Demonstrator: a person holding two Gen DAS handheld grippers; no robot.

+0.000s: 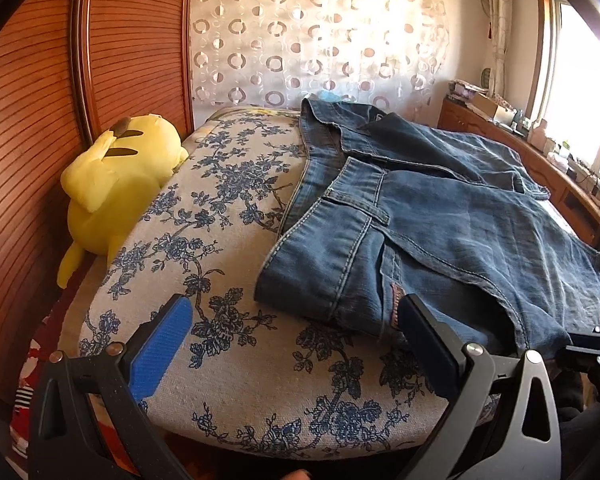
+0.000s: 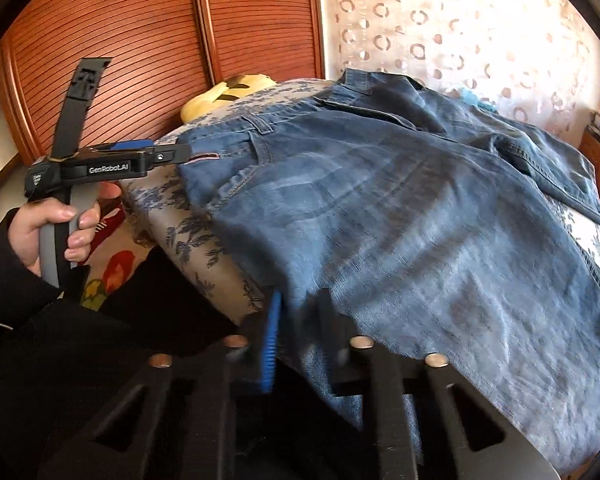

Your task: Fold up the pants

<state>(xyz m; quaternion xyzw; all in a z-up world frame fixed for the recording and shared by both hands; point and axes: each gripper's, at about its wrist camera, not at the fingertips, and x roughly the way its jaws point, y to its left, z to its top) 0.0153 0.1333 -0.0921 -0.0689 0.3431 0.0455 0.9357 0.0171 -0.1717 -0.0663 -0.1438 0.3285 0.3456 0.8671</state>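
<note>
With the right hand-held gripper clamped on the faded blue denim pants at bottom centre, the left hand-held gripper, wide open and empty, should take the nearby denim edge so both lift evenly.

Left wrist view: low, just off the near edge of the bed, looking along wide-spread jaws toward the curtain and wardrobe; jeans close, right of centre; plush farther left. Right wrist view: lower and nearer, pressed up to the jeans, facing the same wardrobe and curtain; left gripper seen side-on at left. Shared: jeans, bed, plush, wardrobe, curtain.
</note>
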